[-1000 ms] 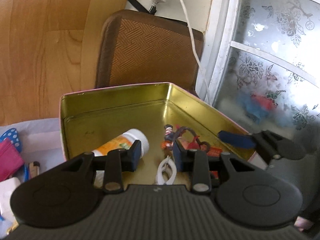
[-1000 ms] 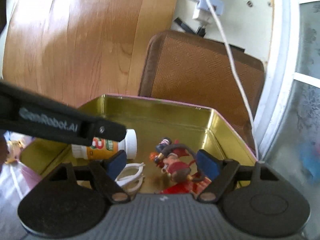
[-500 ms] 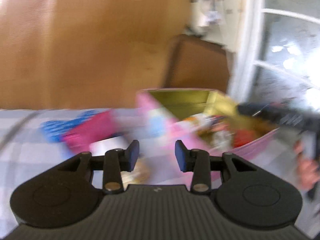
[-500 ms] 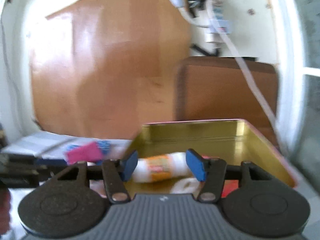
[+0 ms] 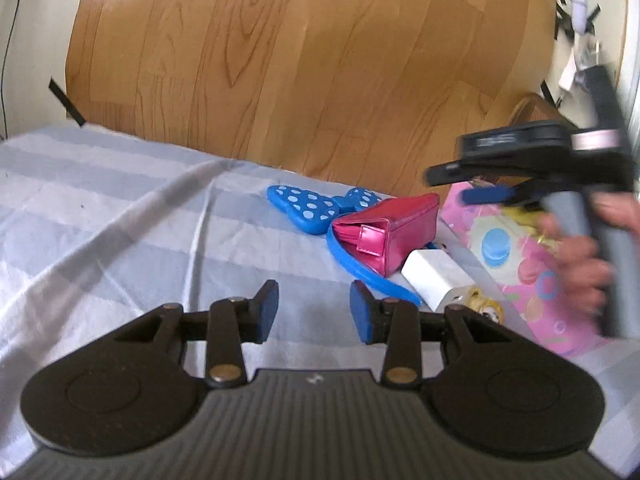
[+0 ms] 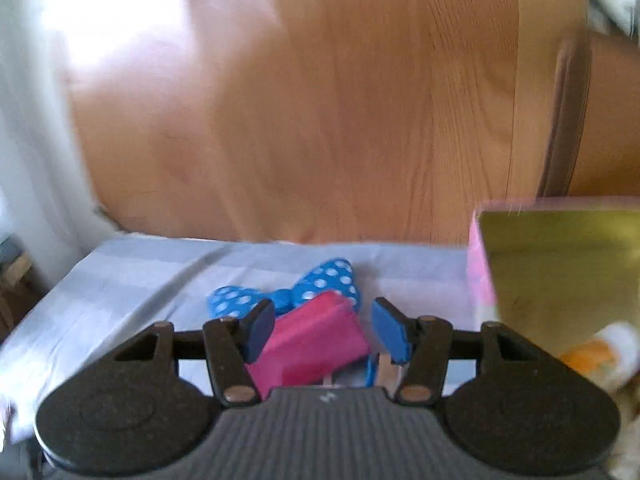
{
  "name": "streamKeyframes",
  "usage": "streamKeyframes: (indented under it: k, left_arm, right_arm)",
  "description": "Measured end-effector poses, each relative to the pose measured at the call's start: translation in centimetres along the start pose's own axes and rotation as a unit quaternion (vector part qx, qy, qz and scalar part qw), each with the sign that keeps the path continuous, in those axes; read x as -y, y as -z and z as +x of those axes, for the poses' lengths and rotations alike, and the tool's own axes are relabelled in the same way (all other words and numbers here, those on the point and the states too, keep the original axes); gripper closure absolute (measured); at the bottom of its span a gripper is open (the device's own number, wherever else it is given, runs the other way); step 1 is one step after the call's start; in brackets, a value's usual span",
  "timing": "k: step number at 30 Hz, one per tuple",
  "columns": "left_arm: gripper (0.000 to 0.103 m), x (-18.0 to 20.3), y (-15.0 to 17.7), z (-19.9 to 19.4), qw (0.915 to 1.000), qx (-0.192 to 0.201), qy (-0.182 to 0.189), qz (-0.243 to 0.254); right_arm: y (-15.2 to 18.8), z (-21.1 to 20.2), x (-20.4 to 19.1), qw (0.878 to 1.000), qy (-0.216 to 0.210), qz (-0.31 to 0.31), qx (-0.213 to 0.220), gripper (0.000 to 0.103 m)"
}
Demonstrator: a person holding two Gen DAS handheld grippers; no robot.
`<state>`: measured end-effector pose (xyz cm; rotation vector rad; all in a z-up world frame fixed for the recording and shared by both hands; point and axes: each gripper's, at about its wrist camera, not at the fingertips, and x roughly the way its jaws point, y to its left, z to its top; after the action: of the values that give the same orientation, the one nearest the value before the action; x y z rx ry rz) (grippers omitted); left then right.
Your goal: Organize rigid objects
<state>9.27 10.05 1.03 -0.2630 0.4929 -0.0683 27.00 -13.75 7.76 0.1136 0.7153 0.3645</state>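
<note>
We see a pink purse (image 5: 394,232) lying on its side on the striped cloth, its flap closed with a small clasp and a blue strap (image 5: 362,270) curling out below it. Just behind it lies a blue bow with white dots (image 5: 310,206). A white block (image 5: 436,278) rests beside the purse, near the pink tin (image 5: 516,264), whose inside is golden.

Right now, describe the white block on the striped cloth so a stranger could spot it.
Find the pink tin on the striped cloth. Against its near wall lies the white block, beside the magenta purse. It is the only plain white, boxy item there.
</note>
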Motion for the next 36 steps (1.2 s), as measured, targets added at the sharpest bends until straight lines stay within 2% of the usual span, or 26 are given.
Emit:
streamKeyframes:
  k: [1,3,5,8,9,10,12,14,15,17,20,24,28,33,36]
  left_arm:
    - [0.061,-0.2,0.0,-0.2,1.0000,0.002,0.000,-0.006]
    - [0.061,-0.7,-0.1,-0.6,0.9997,0.008,0.003,-0.022]
    - [0.061,-1.4,-0.3,-0.8,0.9985,0.008,0.025,-0.047]
    - [0.061,-2.0,-0.5,-1.0,0.9958,0.005,0.052,-0.075]
    - [0.061,-2.0,-0.4,-1.1,0.9949,0.004,0.060,-0.080]
    - [0.061,-2.1,-0.5,-1.2,0.9940,0.002,0.069,-0.085]
    - [0.061,-2.2,-0.4,-1.3,0.9912,-0.001,0.091,-0.096]
    - [0.059,-2.2,-0.4,-1.4,0.9890,0.002,0.106,-0.103]
    - [0.055,-2.0,-0.4,-1.6,0.9892,0.006,0.106,-0.101]
    - [0.054,-1.6,-0.3,-1.7,0.9909,0.015,0.100,-0.089]
    - [0.052,-0.9,0.0,-1.9,0.9921,0.018,0.099,-0.075]
    - [0.050,-0.9,-0.1,-2.1,0.9935,0.027,0.092,-0.060]
    - [0.050,-1.2,-0.4,-2.0,0.9941,0.029,0.083,-0.064]
    - [0.050,-2.7,-0.7,-1.1,0.9954,0.019,0.038,-0.086]
    - [0.050,-3.5,-0.8,-0.6,0.9924,0.009,0.053,-0.111]
  right_arm:
    - [-0.5,1.6,0.5,0.999,-0.003,0.026,-0.018,0.049]
    - [-0.9,3.8,1.2,0.997,-0.011,0.057,-0.050,0.063]
    - [-0.1,3.3,1.1,0.996,-0.010,0.064,-0.054,0.067]
    - [2.3,-0.6,-0.2,0.999,-0.021,0.019,-0.029,0.069]
    - [3.3,-2.3,-0.7,1.000,-0.027,-0.001,-0.016,0.074]
    - [4.1,-4.0,-1.1,0.999,-0.037,-0.020,-0.003,0.086]
    - [6.4,-7.3,-1.9,0.996,-0.062,-0.063,0.017,0.092]
    - [9.4,-9.5,-3.0,0.991,-0.069,-0.111,0.015,0.098]
    - [11.2,-10.5,-3.5,0.989,-0.072,-0.133,0.010,0.098]
    - [14.3,-12.0,-4.2,0.982,-0.070,-0.175,0.013,0.098]
    - [16.2,-13.2,-4.6,0.978,-0.059,-0.201,0.025,0.095]
    - [16.3,-14.5,-4.2,0.979,-0.055,-0.191,0.056,0.092]
    - [16.9,-15.0,-4.0,0.979,-0.058,-0.187,0.058,0.092]
    - [17.3,-13.4,-4.4,0.980,-0.071,-0.184,0.029,0.086]
    - [17.4,-12.9,-4.8,0.980,-0.098,-0.174,0.012,0.083]
